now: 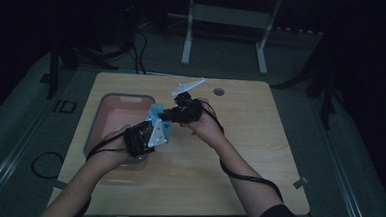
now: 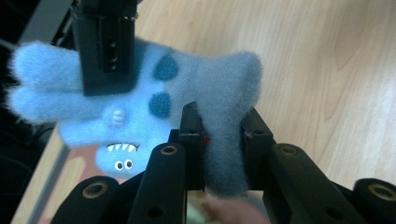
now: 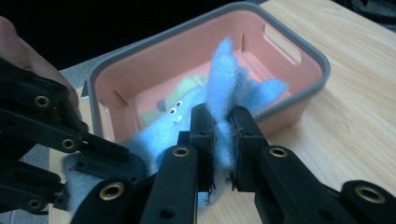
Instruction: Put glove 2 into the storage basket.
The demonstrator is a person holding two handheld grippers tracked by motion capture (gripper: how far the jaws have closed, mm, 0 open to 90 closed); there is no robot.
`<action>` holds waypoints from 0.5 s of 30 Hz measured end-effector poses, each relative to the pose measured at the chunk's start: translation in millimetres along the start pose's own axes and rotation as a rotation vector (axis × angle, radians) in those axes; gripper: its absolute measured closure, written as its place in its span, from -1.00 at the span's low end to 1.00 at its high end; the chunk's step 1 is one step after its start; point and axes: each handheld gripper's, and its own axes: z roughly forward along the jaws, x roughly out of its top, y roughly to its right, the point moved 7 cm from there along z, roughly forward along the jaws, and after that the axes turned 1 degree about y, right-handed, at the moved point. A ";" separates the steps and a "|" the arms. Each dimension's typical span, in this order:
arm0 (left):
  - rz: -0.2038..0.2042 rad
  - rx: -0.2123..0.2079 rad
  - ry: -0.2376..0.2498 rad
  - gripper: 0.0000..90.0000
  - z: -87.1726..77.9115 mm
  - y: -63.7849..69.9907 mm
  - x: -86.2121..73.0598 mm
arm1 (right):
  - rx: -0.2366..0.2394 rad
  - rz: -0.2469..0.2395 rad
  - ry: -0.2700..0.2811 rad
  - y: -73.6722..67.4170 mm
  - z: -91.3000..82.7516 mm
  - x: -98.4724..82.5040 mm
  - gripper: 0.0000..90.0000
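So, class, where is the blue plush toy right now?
The blue plush toy hangs in the air, pinched between the left gripper and the right gripper, just over the right rim of the pink bin, left of table centre in the high view.

Your bench (image 1: 238, 156) is a light wood-grain top with rounded corners, standing on a grey floor (image 1: 24, 129). A pink bin with a grey rim (image 1: 112, 97) sits directly on its left part, reaching close to the left edge, and you can see a green-and-yellow soft item (image 3: 175, 91) lying inside it. Near the far edge there is a small round grey spot (image 1: 219, 92) in the top.
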 end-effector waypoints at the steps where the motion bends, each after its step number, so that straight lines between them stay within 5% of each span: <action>1: -0.001 0.012 -0.004 0.69 -2.2 -1.7 -2.8 | 0.010 -0.002 -0.001 -2.2 2.7 2.3 0.81; 15: -0.041 0.042 -0.054 0.69 -21.6 -10.5 -44.5 | 0.057 -0.043 -0.028 -25.4 46.1 26.9 0.81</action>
